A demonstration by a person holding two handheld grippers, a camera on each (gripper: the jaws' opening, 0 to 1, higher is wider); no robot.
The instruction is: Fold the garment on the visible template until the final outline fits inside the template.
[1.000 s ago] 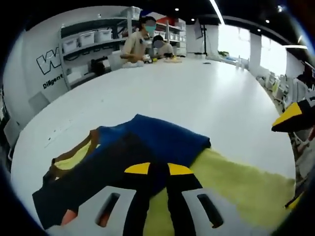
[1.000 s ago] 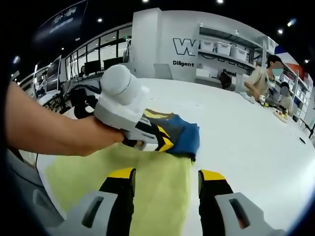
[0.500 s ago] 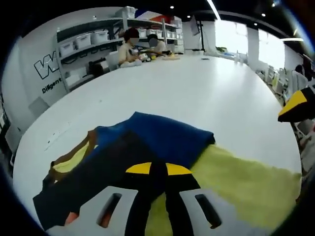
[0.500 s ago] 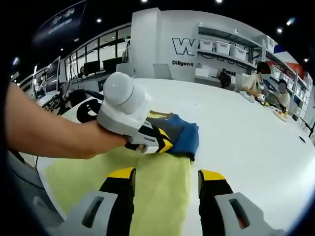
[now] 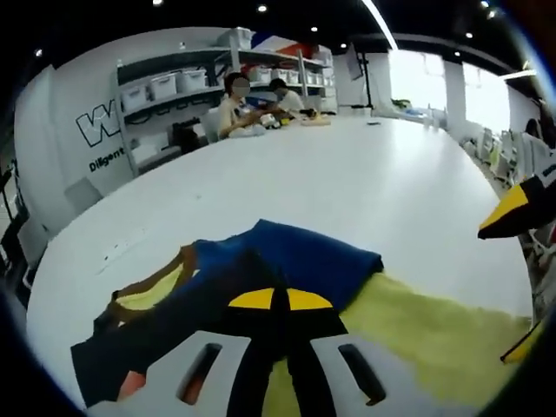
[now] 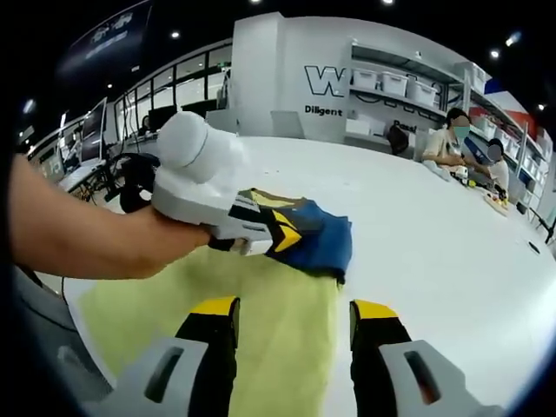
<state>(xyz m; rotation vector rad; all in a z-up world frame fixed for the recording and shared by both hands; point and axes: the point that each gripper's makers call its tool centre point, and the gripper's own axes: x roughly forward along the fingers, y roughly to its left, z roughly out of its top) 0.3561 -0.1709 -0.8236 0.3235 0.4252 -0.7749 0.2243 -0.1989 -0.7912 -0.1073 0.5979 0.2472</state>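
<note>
- The garment (image 5: 295,256), blue with dark parts and a yellow-and-brown edge, lies bunched on the white tabletop (image 5: 365,182), one end over the yellow-green template (image 5: 434,330).
- The left tongs (image 5: 280,300) have their yellow tips pressed together on a dark fold of the garment.
- In the right gripper view, a hand (image 6: 152,248) carries the left tongs over the garment.
- The right tongs (image 6: 294,311) stand spread apart above the template, gripping nothing.
- Two people (image 6: 456,143) sit at the far edge, before shelves (image 5: 174,87).
</note>
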